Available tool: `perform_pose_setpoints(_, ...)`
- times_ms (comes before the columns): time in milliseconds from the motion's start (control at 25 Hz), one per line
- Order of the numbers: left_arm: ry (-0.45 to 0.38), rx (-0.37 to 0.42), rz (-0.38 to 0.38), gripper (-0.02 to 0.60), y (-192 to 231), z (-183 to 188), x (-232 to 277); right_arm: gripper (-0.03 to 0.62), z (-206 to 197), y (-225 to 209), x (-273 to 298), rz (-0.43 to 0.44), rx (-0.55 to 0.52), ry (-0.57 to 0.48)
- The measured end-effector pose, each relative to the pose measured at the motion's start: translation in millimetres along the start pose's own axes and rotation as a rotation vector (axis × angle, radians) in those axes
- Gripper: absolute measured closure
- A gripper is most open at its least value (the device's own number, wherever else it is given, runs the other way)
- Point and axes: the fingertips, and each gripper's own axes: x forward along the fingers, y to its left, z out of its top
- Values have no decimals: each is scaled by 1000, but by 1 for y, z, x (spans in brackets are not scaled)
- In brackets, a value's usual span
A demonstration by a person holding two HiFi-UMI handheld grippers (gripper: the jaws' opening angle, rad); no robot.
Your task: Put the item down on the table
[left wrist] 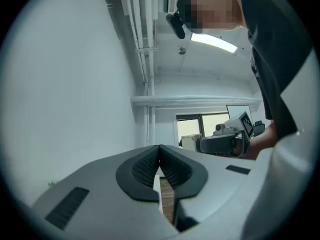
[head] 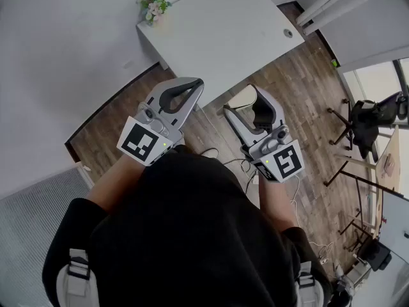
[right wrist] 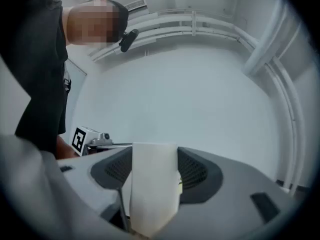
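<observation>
The item is a white, box-like block [right wrist: 153, 184]; in the head view it shows as a pale patch [head: 242, 98]. My right gripper [right wrist: 155, 165] is shut on it, with the dark ribbed pads [right wrist: 196, 171] against both its sides. That gripper [head: 243, 102] is held in the air in front of the person's body, short of the white table [head: 223, 34]. My left gripper [head: 196, 86] hovers beside it at the left. Its jaws [left wrist: 160, 150] are shut tip to tip with nothing between them. Each gripper shows in the other's view: the right gripper [left wrist: 225, 139] and the left gripper [right wrist: 93, 140].
A small pot of flowers [head: 154, 6] stands at the table's far left corner. The floor is wood planking [head: 300, 82], with cables [head: 239, 165] near the person's feet. A dark chair [head: 365, 121] and wooden stands are at the right. A white wall rises at the left.
</observation>
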Motion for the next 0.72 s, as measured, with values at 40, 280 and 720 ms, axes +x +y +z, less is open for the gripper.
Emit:
perform_pose_setpoints(40,0,0,0,588,0,-2,1,312,0,-1,1,1,-3,-3)
perform_pose_setpoints(280,-4,0,3,588,-12,-2,4,312,-4,-5,-13,-10,-17,16)
perform_pose_setpoints(720,-11,15,30,588,-25,-1,-4,312,-5,-2,-33,-15,24,-3)
